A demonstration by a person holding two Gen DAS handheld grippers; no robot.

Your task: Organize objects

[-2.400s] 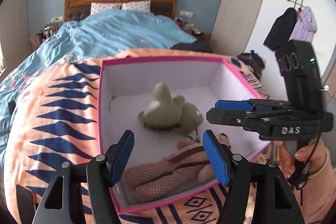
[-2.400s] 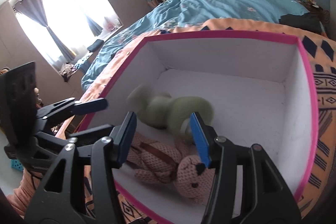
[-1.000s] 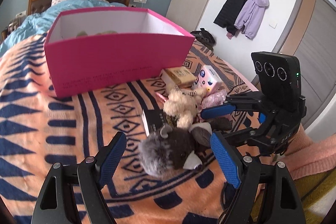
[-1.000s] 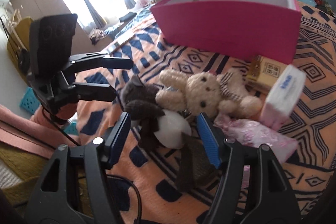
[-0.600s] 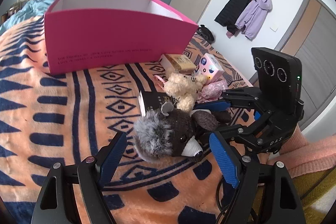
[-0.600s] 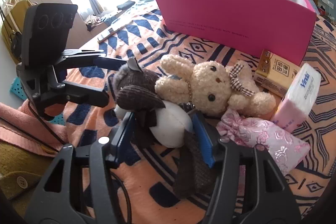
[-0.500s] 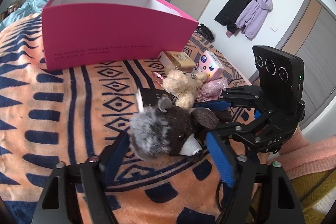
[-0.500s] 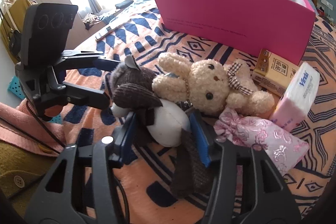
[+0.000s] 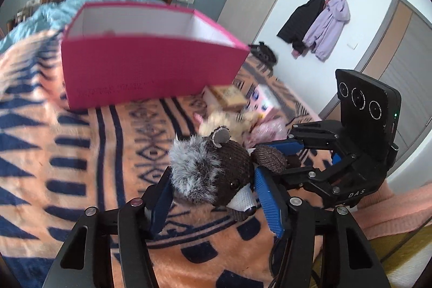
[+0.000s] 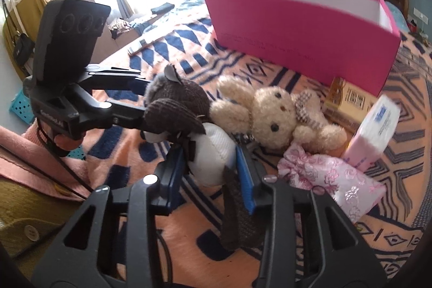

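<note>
Left gripper (image 9: 213, 193) clamps the brown plush's (image 9: 216, 174) head; right gripper (image 10: 210, 166) clamps its white belly, apparently just above the blanket (image 10: 270, 72). Cream bear (image 10: 272, 112) beside; pink box (image 10: 302, 26) behind.

Both claws newly clamped on raccoon plush (image 9: 216, 177), lifted.

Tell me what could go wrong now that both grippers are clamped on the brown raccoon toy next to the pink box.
1. The left gripper pinches the raccoon plush by the head and the right gripper by the white belly; pulling apart could strain its seams.
2. The cream bear lies against the raccoon and may get dragged along.
3. The pink box has tall walls, so a low carry could bump and shove it.
</note>
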